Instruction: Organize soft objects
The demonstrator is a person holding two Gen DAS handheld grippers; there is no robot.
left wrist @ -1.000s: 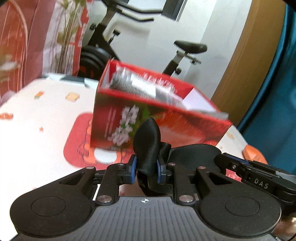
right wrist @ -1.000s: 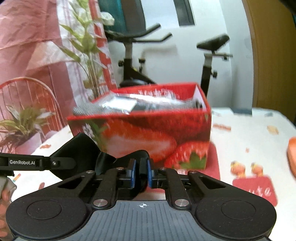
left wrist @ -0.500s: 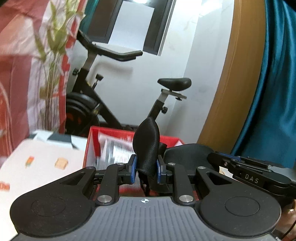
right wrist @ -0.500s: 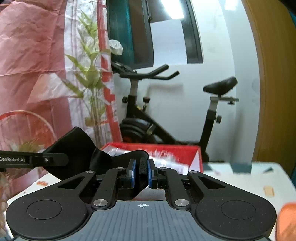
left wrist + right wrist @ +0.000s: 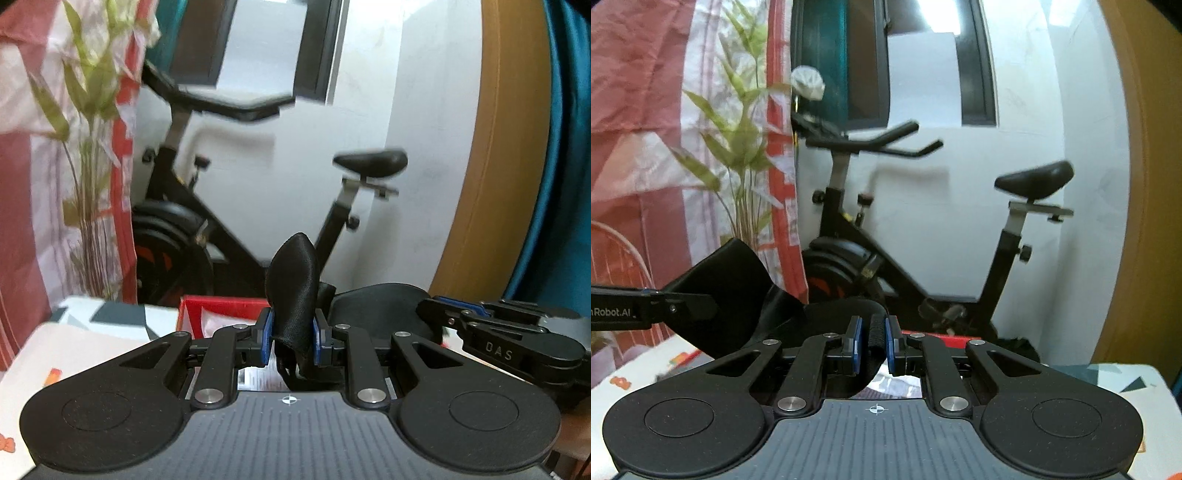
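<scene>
Left wrist: left gripper (image 5: pixel 291 341) clamps a black satin eye mask (image 5: pixel 293 291), its tip sticking up; red box (image 5: pixel 221 308) mostly hidden behind the fingers. Right wrist: right gripper (image 5: pixel 874 349) nearly closed on the mask's strap (image 5: pixel 876 339); box contents unreadable, exercise bike (image 5: pixel 923 229) blurred.

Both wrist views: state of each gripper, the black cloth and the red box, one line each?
left gripper: shut on the black cloth.
right gripper: shut on the black cloth.
black cloth: pinched at two places, spanning both grippers, off the table.
red box: open-topped on the table, some contents showing inside, mostly hidden behind the grippers.
</scene>
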